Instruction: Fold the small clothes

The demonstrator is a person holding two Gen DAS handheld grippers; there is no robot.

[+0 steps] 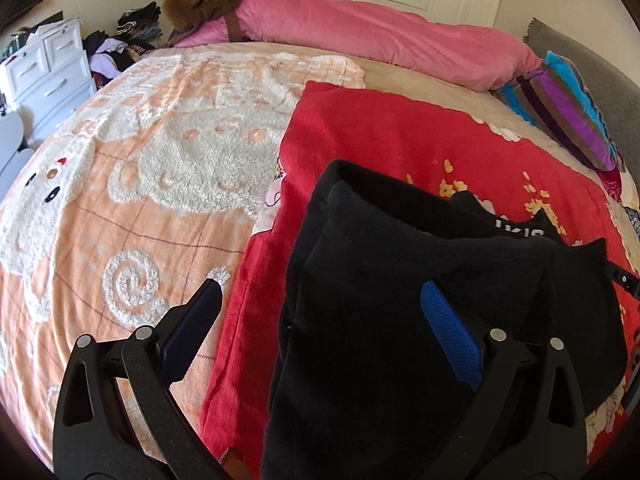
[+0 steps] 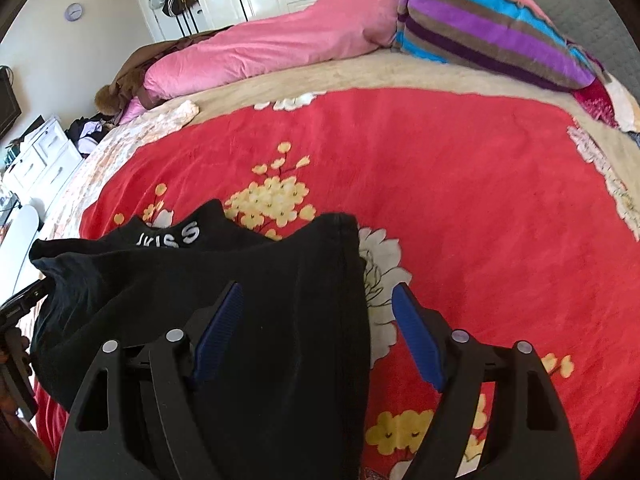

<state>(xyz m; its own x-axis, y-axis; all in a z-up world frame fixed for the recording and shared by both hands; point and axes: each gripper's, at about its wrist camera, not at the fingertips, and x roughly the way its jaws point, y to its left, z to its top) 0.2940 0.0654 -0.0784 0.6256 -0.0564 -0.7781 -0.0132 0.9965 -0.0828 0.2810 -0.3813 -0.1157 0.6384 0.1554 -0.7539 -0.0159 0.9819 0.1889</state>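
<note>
Black garment [image 1: 400,300], one, lies between two wide-open tools [image 1: 326,320] [image 2: 318,332], neither gripping.

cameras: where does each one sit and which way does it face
Left wrist: on the left gripper, looking down over the bed at the black garment, red blanket and orange blanket; its open fingers show.
Right wrist: on the right gripper, looking down at the garment's right edge; its open fingers and part of a hand at far left show.
Shared: garment, red blanket, pink duvet, striped pillow.
</note>
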